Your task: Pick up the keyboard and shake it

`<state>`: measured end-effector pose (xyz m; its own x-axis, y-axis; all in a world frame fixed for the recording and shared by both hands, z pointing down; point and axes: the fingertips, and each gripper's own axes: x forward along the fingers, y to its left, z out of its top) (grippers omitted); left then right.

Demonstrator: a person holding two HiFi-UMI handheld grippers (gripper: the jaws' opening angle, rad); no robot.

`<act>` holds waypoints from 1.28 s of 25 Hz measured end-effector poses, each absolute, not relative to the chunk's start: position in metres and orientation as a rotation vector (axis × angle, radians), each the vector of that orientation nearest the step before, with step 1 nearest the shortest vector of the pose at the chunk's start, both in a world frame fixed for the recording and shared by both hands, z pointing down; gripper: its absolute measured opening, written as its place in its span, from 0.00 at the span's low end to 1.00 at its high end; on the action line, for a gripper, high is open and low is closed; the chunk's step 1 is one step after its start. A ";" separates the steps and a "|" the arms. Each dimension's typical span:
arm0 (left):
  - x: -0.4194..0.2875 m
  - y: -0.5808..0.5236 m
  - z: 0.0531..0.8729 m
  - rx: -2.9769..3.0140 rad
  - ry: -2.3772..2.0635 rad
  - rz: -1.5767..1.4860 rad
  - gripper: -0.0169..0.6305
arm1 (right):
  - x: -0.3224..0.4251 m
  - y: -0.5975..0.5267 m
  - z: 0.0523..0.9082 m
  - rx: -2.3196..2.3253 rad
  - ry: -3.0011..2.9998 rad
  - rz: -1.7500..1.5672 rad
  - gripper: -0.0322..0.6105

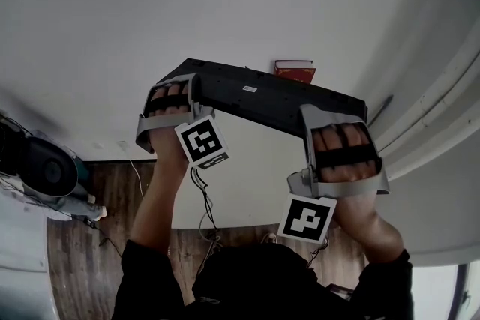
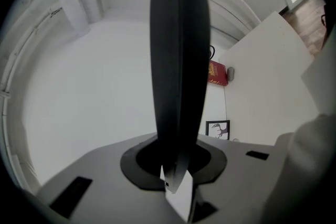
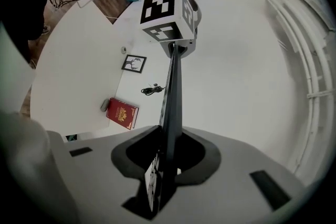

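The black keyboard [image 1: 262,97] is lifted off the white table [image 1: 225,4], its underside with a small label turned toward the head view. My left gripper [image 1: 195,90] is shut on its left end and my right gripper [image 1: 311,118] on its right end. In the left gripper view the keyboard [image 2: 176,60] runs edge-on straight out of the jaws of the left gripper [image 2: 176,165]. In the right gripper view the keyboard [image 3: 170,107] leaves the right gripper [image 3: 165,165] the same way, and the left gripper's marker cube [image 3: 165,13] caps its far end.
A red book [image 1: 294,71] lies on the table beyond the keyboard, with a small framed picture [image 3: 134,63] and a coiled black cable [image 3: 152,90] near it. White rails [image 1: 435,109] run along the right. A black device [image 1: 37,165] and loose cables [image 1: 206,213] sit over the wooden floor.
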<state>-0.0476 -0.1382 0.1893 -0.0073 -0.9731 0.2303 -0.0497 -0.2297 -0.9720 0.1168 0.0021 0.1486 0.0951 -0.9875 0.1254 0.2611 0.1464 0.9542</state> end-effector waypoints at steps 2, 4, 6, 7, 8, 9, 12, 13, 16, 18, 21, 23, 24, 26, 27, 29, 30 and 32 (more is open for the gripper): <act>-0.045 -0.145 0.194 -1.405 1.142 -1.375 0.13 | 0.121 -0.005 0.155 0.946 -1.021 -1.170 0.20; -0.040 -0.152 0.201 -1.372 1.161 -1.378 0.13 | 0.132 -0.020 0.166 0.953 -1.061 -1.169 0.20; -0.035 -0.149 0.202 -1.344 1.174 -1.354 0.13 | 0.148 -0.034 0.173 0.975 -1.106 -1.171 0.20; -0.032 -0.143 0.201 -1.342 1.169 -1.342 0.13 | 0.156 -0.039 0.175 0.984 -1.122 -1.165 0.20; -0.030 -0.135 0.200 -1.343 1.153 -1.340 0.13 | 0.163 -0.043 0.179 0.989 -1.135 -1.151 0.20; -0.028 -0.125 0.198 -1.338 1.130 -1.341 0.13 | 0.170 -0.047 0.181 0.994 -1.140 -1.132 0.20; -0.025 -0.092 0.188 -1.293 1.073 -1.336 0.14 | 0.187 -0.061 0.187 1.025 -1.130 -1.079 0.20; -0.023 -0.081 0.184 -1.272 1.061 -1.334 0.14 | 0.191 -0.066 0.189 1.033 -1.129 -1.061 0.19; -0.015 -0.059 0.179 -1.219 1.038 -1.342 0.14 | 0.198 -0.086 0.201 1.043 -1.130 -1.047 0.19; -0.011 -0.053 0.177 -1.208 1.019 -1.356 0.14 | 0.195 -0.105 0.207 1.038 -1.141 -1.050 0.19; -0.006 -0.045 0.173 -1.220 0.971 -1.357 0.14 | 0.187 -0.138 0.216 1.027 -1.146 -1.048 0.19; -0.004 -0.043 0.174 -1.226 0.940 -1.344 0.14 | 0.178 -0.160 0.224 1.026 -1.157 -1.039 0.19; -0.004 -0.043 0.175 -1.220 0.930 -1.343 0.14 | 0.172 -0.169 0.228 1.026 -1.173 -1.032 0.19; -0.006 -0.044 0.175 -1.192 0.919 -1.355 0.14 | 0.164 -0.182 0.234 1.016 -1.195 -1.024 0.19; -0.007 -0.045 0.176 -1.189 0.916 -1.362 0.15 | 0.162 -0.184 0.236 1.007 -1.196 -1.023 0.19; -0.008 -0.047 0.178 -1.217 0.914 -1.369 0.15 | 0.164 -0.180 0.241 0.986 -1.190 -1.018 0.19; -0.008 -0.047 0.179 -1.235 0.920 -1.369 0.15 | 0.167 -0.174 0.243 0.978 -1.182 -1.016 0.19; -0.011 -0.049 0.183 -1.249 0.954 -1.370 0.15 | 0.175 -0.158 0.245 0.967 -1.160 -1.021 0.19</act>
